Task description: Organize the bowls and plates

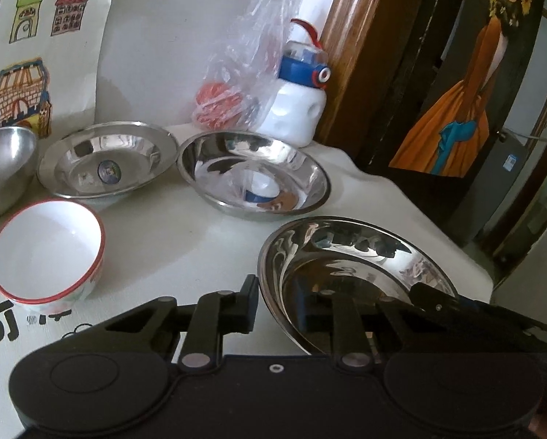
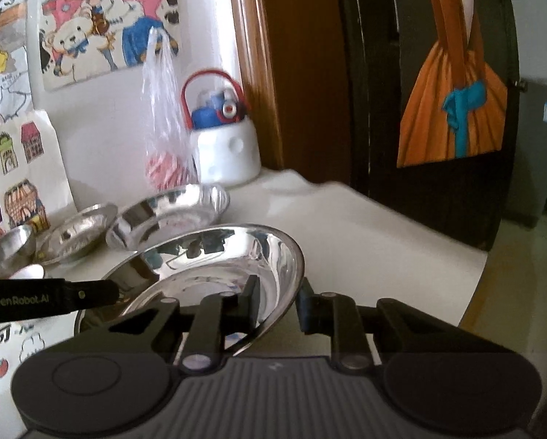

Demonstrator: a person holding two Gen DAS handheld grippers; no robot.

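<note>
Lower right of the left wrist view: nearest steel plate tilted, open face turned up and toward the camera, near rim dipping behind the tool body, round, so no long axis to call. Left gripper straddling that rim, 1 finger outside on the left, 1 inside the dish, pinching the rim between them. Over in the right wrist view, same plate at lower centre, tilted again, rim caught by the right gripper, 1 finger inside, 1 outside, closed onto the edge. Left tool's black arm visible there at the lower left, reaching onto the plate's far side. Only in the left wrist view: white bowl with red rim at lower left, tipped toward the camera. In both: 2 more steel plates at mid frame, a steel bowl at the left edge, water bottle and plastic bag behind, on the white table. Only in the right wrist view: cartoon drawing at upper left.
</note>
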